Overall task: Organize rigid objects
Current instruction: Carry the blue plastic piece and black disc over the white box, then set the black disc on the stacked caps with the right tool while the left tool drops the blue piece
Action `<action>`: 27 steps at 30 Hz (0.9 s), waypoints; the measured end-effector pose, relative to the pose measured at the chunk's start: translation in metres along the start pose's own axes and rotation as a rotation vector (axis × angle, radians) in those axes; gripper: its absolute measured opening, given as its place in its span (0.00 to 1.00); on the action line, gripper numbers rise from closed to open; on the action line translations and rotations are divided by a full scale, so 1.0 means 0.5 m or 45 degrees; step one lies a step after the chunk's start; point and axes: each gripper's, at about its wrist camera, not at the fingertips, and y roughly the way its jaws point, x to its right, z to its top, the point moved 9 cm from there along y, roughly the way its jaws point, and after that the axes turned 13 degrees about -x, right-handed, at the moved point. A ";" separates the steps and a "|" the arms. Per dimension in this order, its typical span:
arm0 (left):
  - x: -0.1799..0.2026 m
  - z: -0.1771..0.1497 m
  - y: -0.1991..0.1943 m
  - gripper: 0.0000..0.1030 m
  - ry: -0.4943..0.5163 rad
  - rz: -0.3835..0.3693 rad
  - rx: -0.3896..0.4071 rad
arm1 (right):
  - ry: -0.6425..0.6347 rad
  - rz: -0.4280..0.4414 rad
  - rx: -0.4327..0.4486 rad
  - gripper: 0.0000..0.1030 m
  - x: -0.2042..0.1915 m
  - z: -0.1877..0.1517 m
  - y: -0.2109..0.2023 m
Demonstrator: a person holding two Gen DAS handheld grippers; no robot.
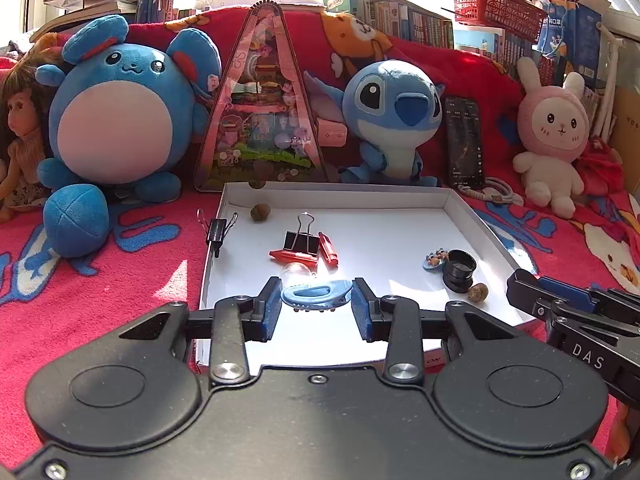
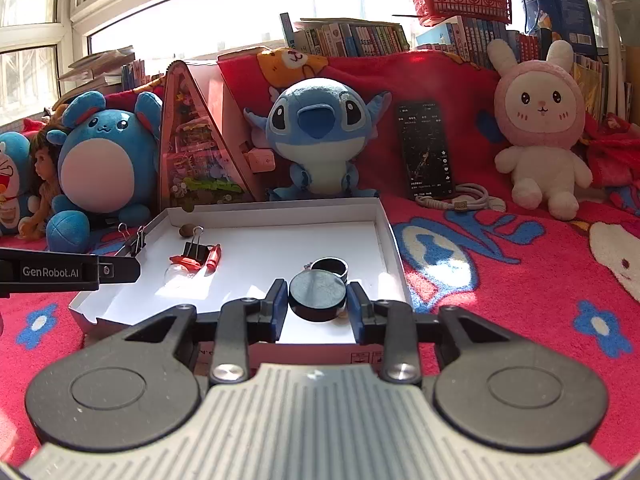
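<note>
Both claws grip over the tray [image 1: 484,228]: my left claw [image 1: 317,306] clenches a blue clip [image 1: 316,296], my right claw [image 2: 318,304] a black disc [image 2: 317,294]. I judge the clip's curved ends could slip from the pads if I tilt.

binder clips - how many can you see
2. One black binder clip lies inside the white tray, beside the red clips. A smaller binder clip is clipped on the tray's left wall. More could be hidden behind the grippers.
</note>
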 end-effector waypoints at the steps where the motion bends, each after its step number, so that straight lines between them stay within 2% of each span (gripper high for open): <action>1: -0.004 0.007 0.005 0.35 -0.006 0.003 -0.010 | 0.001 0.003 -0.011 0.37 0.002 0.007 0.006; 9: -0.016 0.035 0.049 0.35 -0.030 -0.011 -0.094 | -0.003 0.030 -0.094 0.37 0.014 0.059 0.043; 14: -0.019 0.047 0.088 0.35 -0.043 0.003 -0.161 | 0.047 0.091 -0.241 0.37 0.022 0.095 0.088; 22: -0.008 0.054 0.141 0.35 -0.051 -0.014 -0.273 | 0.015 0.062 -0.396 0.37 0.013 0.115 0.147; 27: -0.008 0.058 0.166 0.35 -0.055 0.000 -0.291 | 0.001 0.028 -0.420 0.37 0.011 0.111 0.168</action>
